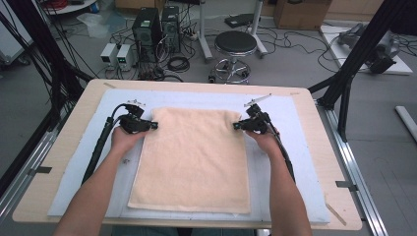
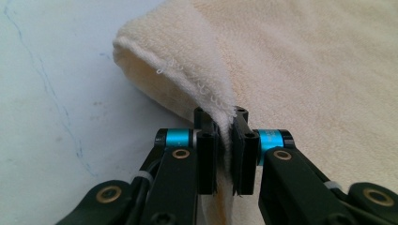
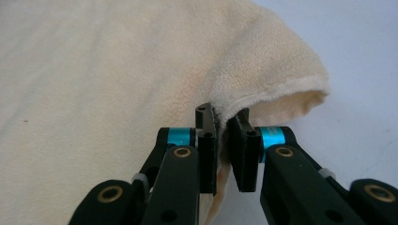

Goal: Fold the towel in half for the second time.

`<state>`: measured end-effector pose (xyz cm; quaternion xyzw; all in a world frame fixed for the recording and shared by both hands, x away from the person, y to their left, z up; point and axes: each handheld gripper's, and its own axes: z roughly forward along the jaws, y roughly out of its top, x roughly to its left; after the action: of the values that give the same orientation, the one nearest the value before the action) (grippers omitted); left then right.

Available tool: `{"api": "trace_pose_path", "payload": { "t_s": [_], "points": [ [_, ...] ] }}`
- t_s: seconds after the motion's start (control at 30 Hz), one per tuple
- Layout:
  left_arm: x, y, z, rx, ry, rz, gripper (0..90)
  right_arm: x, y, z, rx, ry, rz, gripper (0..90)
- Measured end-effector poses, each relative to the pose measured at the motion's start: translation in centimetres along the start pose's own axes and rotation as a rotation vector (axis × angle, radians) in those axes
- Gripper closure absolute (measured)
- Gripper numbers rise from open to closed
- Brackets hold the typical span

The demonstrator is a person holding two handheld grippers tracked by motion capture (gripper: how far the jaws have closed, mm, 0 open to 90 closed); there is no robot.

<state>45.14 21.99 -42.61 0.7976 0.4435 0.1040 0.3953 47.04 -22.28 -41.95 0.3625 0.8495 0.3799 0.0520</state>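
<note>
A cream towel [image 1: 194,160] is spread flat on a pale blue mat [image 1: 300,147], which covers the wooden table [image 1: 78,113]. The left edge of the towel, near its far corner, is pinched by the left gripper [image 1: 153,126]; in the left gripper view the cloth is seen pressed between the narrow jaws and a small fold is raised. The right edge, near the other far corner, is clamped in the same way by the right gripper [image 1: 237,126]. Both forearms are laid along the sides of the towel.
</note>
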Motion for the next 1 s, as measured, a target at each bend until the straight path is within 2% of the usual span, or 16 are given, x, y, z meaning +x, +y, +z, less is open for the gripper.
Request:
{"api": "trace_pose_path", "payload": {
  "t_s": [0.17, 0.4, 0.47, 0.53, 0.57, 0.67, 0.77, 0.83, 0.9, 0.93, 1.0],
  "points": [
    [-0.2, 0.5, -1.5, -0.051, -0.017, 0.016, 82.7, 0.5, 0.5, -1.3, -0.039, 0.022, -0.015, 83.0],
    [-1.2, 1.0, -4.6, -0.128, -0.037, 0.082, 82.8, 1.6, 1.0, -3.8, -0.092, 0.050, -0.064, 83.1],
    [-1.7, 0.7, -5.8, -0.153, -0.048, 0.111, 82.8, 2.3, 1.0, -4.8, -0.099, 0.051, -0.101, 83.1],
    [-2.1, 0.2, -6.8, -0.182, -0.056, 0.122, 82.8, 3.2, 0.9, -6.0, -0.119, 0.055, -0.129, 83.1],
    [-2.4, -0.1, -7.3, -0.171, -0.059, 0.137, 82.8, 3.5, 0.8, -6.5, -0.132, 0.062, -0.138, 83.0],
    [-3.4, -1.2, -8.7, -0.211, -0.073, 0.161, 82.8, 5.1, 0.2, -8.1, -0.141, 0.072, -0.178, 83.1],
    [-4.5, -2.7, -9.7, -0.203, -0.083, 0.206, 82.7, 7.0, -1.2, -9.1, -0.135, 0.078, -0.208, 82.9],
    [-5.1, -4.0, -10.0, -0.194, -0.102, 0.219, 82.7, 8.1, -2.5, -9.3, -0.129, 0.083, -0.234, 82.8],
    [-5.7, -5.3, -10.1, -0.173, -0.109, 0.243, 82.7, 9.0, -3.7, -9.3, -0.107, 0.090, -0.231, 82.7],
    [-5.9, -6.0, -10.2, -0.166, -0.119, 0.240, 82.6, 9.3, -4.4, -9.2, -0.113, 0.098, -0.231, 82.5],
    [-6.4, -7.4, -10.1, -0.159, -0.130, 0.234, 82.4, 9.9, -5.7, -8.9, -0.092, 0.101, -0.221, 82.3]
  ]
}}
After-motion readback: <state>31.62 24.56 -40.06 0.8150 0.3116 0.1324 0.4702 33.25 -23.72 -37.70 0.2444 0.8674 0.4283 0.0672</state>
